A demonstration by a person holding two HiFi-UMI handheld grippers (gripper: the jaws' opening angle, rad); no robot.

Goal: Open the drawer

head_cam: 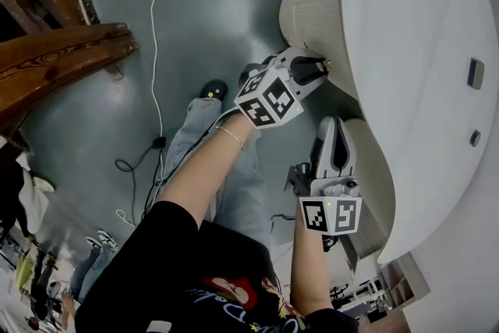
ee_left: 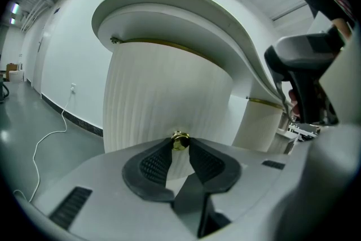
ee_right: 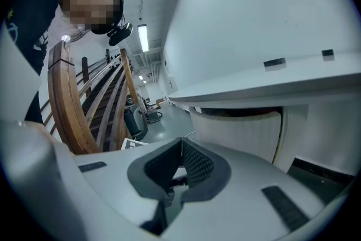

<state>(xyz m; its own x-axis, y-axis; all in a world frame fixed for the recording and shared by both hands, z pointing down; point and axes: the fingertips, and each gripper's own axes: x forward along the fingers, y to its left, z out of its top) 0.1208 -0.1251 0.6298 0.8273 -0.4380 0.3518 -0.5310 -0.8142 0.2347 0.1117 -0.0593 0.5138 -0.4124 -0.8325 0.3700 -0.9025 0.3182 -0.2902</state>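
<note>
Nearest, in the left gripper view, the left gripper (ee_left: 180,144) is seen with its black ribbed tips pinched on a small round brass knob (ee_left: 180,139). That contact is not made out from the head view. Behind the knob, the white ribbed curved drawer front (ee_left: 163,99) is set under the white curved desktop (ee_left: 186,14). In the right gripper view, the right gripper (ee_right: 181,144) is shown closed on nothing. From above, the left forearm (head_cam: 207,164) is stretched forward to the drawer, and the right gripper is held just beside it, lower along the desk edge.
</note>
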